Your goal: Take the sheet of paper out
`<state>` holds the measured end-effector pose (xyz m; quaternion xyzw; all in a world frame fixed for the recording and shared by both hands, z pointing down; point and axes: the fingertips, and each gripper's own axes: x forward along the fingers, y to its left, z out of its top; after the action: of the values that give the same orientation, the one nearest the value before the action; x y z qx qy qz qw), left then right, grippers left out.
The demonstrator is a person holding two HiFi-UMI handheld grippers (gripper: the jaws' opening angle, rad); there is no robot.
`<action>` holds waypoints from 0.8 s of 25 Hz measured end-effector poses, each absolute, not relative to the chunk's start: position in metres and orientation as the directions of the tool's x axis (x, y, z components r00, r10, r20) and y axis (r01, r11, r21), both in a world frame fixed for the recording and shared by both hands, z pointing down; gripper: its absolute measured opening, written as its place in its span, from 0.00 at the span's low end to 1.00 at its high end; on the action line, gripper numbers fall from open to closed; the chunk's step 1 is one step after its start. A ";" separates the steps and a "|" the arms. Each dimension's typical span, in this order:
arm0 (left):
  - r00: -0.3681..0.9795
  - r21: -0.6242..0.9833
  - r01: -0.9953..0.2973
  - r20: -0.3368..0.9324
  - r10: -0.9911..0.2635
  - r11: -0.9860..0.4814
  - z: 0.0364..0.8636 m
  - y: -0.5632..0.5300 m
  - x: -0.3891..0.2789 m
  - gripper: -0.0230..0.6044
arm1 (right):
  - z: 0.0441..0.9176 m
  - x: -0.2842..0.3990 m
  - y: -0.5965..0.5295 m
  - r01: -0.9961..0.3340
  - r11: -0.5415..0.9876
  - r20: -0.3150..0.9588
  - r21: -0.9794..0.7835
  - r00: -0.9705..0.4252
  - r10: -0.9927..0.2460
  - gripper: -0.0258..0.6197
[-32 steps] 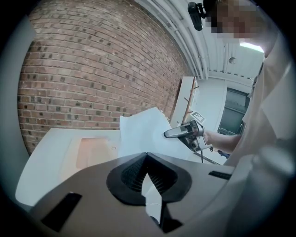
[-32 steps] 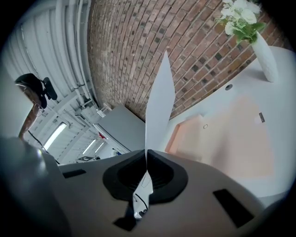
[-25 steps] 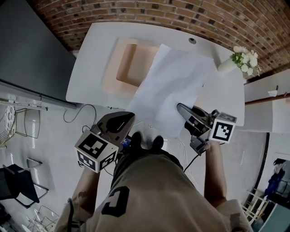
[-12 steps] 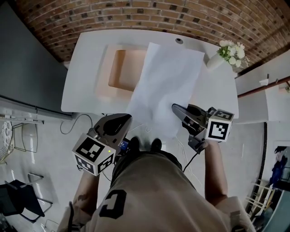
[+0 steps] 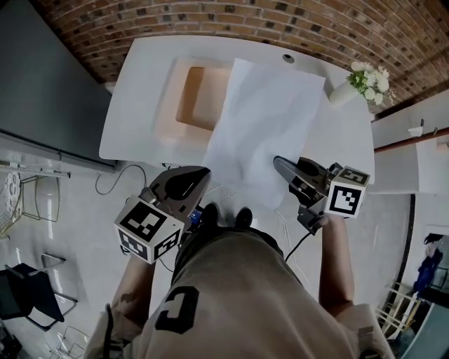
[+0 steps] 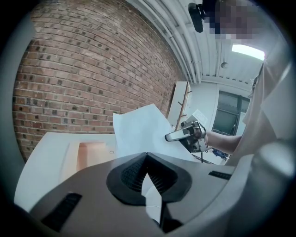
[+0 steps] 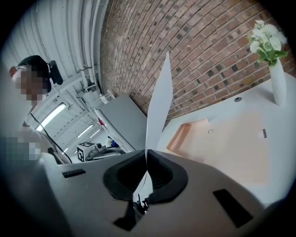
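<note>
The dark grey left gripper (image 6: 147,155), with ribbed black pads, has its jaws pressed together on the near left corner of the large white sheet of paper (image 6: 138,132). A strip of the sheet shows between the pads. The matching right gripper (image 7: 147,152) is likewise clamped on the sheet's right edge close to its near corner, where the paper is seen edge-on as a thin upright blade. In the head view the two grippers are well apart along the sheet's near side.

The sheet spreads above the white rounded desk (image 5: 133,105) and covers the right part of a shallow peach-coloured rectangular recess (image 5: 193,98). Its far end seems lifted clear of the desk, though that is hard to judge. A slim white vase of white flowers (image 5: 354,87) stands at the desk's far right corner, before a red brick wall (image 5: 210,17).
</note>
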<state>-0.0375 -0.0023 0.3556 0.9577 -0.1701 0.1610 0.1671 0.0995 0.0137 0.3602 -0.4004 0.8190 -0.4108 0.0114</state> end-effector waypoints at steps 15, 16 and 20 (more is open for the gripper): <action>0.872 0.258 -0.430 0.368 -0.323 -0.865 0.352 -0.004 -0.048 0.06 | 0.360 0.090 0.004 -0.633 0.395 0.316 -0.666 -0.719 -0.620 0.08; 0.871 0.255 -0.432 0.367 -0.326 -0.865 0.351 -0.004 -0.049 0.06 | 0.360 0.088 0.003 -0.632 0.399 0.316 -0.664 -0.721 -0.616 0.08; 0.869 0.249 -0.439 0.363 -0.337 -0.864 0.348 -0.007 -0.051 0.06 | 0.358 0.085 0.000 -0.629 0.409 0.318 -0.661 -0.728 -0.607 0.08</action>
<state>-0.0514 -0.0070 0.3480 0.9527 -0.2034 0.1555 0.1638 0.0848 0.0003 0.3581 -0.3682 0.8393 -0.3997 -0.0139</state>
